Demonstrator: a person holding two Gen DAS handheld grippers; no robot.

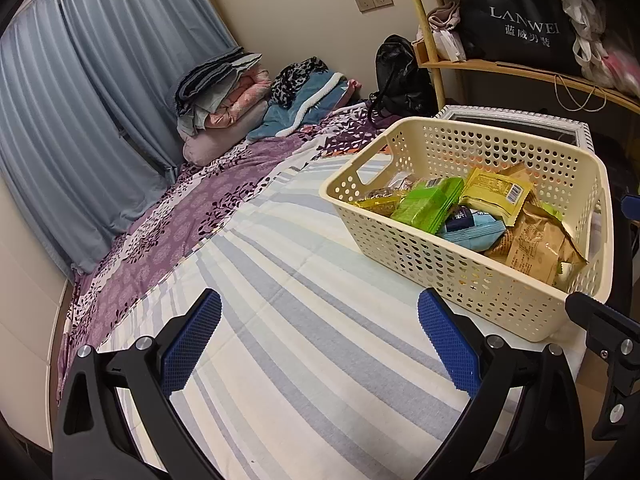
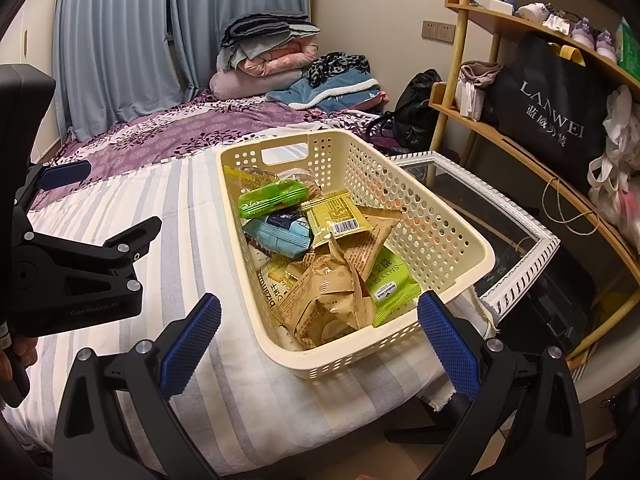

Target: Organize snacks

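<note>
A cream perforated basket [image 1: 404, 248] [image 2: 436, 220] stands on the striped bedsheet near the bed's right edge. It holds several snack packets: a green one [image 1: 428, 204] [image 2: 272, 200], a yellow one [image 1: 496, 194] [image 2: 336, 216], a light blue one [image 1: 472, 234] [image 2: 280, 236] and brown paper ones [image 1: 536, 248] [image 2: 332, 300]. My left gripper [image 1: 320, 340] is open and empty over the sheet, left of the basket. It also shows in the right wrist view [image 2: 80, 256]. My right gripper [image 2: 320, 340] is open and empty, just in front of the basket's near end.
Folded blankets and clothes [image 1: 224, 92] [image 2: 272, 56] lie at the bed's far end. A black bag [image 1: 396, 76] [image 2: 416, 112] sits by the wall. A white-framed glass table [image 2: 492, 236] and a wooden shelf [image 2: 540, 148] with a black bag stand to the right.
</note>
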